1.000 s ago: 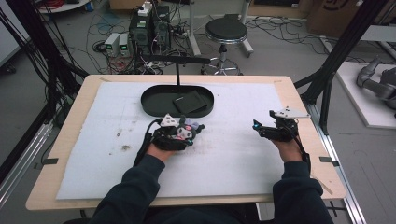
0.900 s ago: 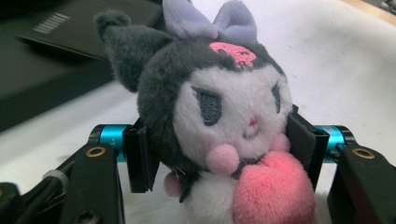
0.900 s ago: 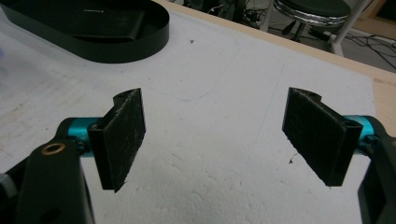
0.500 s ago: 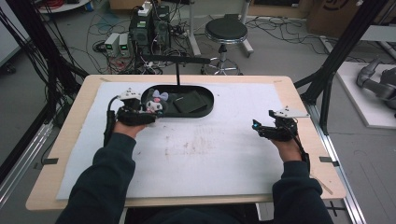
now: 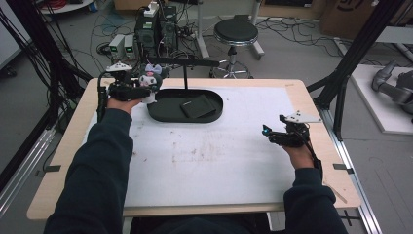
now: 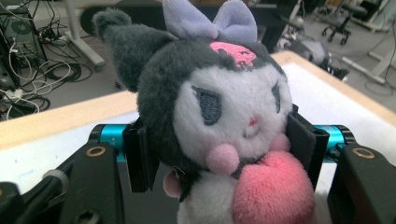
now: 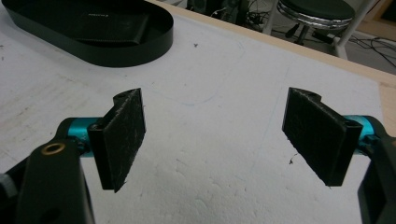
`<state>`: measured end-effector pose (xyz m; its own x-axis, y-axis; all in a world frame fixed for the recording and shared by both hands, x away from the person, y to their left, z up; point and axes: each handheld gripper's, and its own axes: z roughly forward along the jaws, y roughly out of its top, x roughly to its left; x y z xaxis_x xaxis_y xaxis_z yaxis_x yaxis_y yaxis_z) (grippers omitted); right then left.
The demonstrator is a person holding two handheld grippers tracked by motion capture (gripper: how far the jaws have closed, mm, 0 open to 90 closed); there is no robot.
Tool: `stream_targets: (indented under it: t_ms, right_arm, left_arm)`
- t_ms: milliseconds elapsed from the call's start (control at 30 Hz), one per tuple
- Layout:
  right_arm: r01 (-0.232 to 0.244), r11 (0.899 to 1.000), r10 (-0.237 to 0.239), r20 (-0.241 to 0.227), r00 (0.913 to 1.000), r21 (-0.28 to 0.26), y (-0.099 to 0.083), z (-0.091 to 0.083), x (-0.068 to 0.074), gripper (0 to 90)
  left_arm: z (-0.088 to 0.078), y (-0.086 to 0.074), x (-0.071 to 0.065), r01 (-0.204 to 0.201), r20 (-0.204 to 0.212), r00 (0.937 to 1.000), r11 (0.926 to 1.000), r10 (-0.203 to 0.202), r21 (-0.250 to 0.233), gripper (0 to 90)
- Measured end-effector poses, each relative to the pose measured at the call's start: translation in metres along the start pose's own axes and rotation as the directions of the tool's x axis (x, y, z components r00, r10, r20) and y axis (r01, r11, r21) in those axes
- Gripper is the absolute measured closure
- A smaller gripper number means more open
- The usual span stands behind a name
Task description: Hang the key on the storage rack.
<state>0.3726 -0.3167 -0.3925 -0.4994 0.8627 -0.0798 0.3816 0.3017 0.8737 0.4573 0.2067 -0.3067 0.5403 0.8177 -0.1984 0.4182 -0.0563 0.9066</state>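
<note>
The plush toy [image 6: 219, 126] sits between my left jaws, which press its head from both sides; in the left gripper view its dark ears, lilac bow and pink heart face the camera, and it hangs upright. A second ago I had it low on the white mat, at about seven o'clock from the black oval tray [image 5: 185, 106]. Half a second ago it was over the tray's nine o'clock end. Now my left gripper [image 5: 146, 90] has carried it further up and away, to about ten o'clock of the tray, close to the table's far left corner and above the tray's rim. So the toy has passed the tray rather than gone into it, which tells me the lift is the step in hand. I judge the target to be the black stand [image 5: 185, 63] whose crossbar runs behind the tray at twelve o'clock, or else a swing back down into the tray.

In the tray a flat black wallet-like piece [image 5: 197, 107] lies right of centre, apart from the toy.

My right gripper [image 5: 267, 132] has not moved over that second: it rests at about four o'clock from the tray, well apart from it, near the table's [image 5: 311, 102] right edge. Its jaws stand wide with bare white mat [image 7: 210, 154] between them.
</note>
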Motion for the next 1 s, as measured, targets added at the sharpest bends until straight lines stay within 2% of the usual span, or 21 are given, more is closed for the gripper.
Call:
stream_targets:
  t_ms: [300,433,533,767,1000]
  right_arm:
    - [0.001,1.000,-0.001,-0.004,1.0000,-0.007,0.000,0.001,0.000,21.8]
    - [-0.003,1.000,0.003,-0.004,1.0000,-0.011,0.000,-0.001,-0.001,21.8]
    - [-0.005,1.000,0.005,-0.006,1.0000,-0.013,0.000,-0.001,-0.002,21.8]
    - [-0.001,1.000,0.001,-0.010,0.9999,-0.020,0.000,-0.002,-0.002,21.8]
    - [-0.003,1.000,0.003,-0.011,0.9999,-0.015,0.000,-0.003,-0.002,21.8]
  left_arm:
    - [0.014,0.017,0.014,0.038,-0.033,0.9987,0.9990,-0.039,-0.025,38.3]
    - [0.016,0.020,0.021,0.076,-0.031,0.9965,0.9944,-0.078,-0.074,38.3]
    - [0.018,0.022,0.026,0.090,-0.047,0.9945,0.9923,-0.094,-0.085,38.3]
    - [0.024,0.021,0.033,0.136,-0.049,0.9886,0.9833,-0.143,-0.121,38.3]
    - [0.023,0.013,0.040,0.160,-0.098,0.9800,0.9780,-0.173,-0.134,38.1]
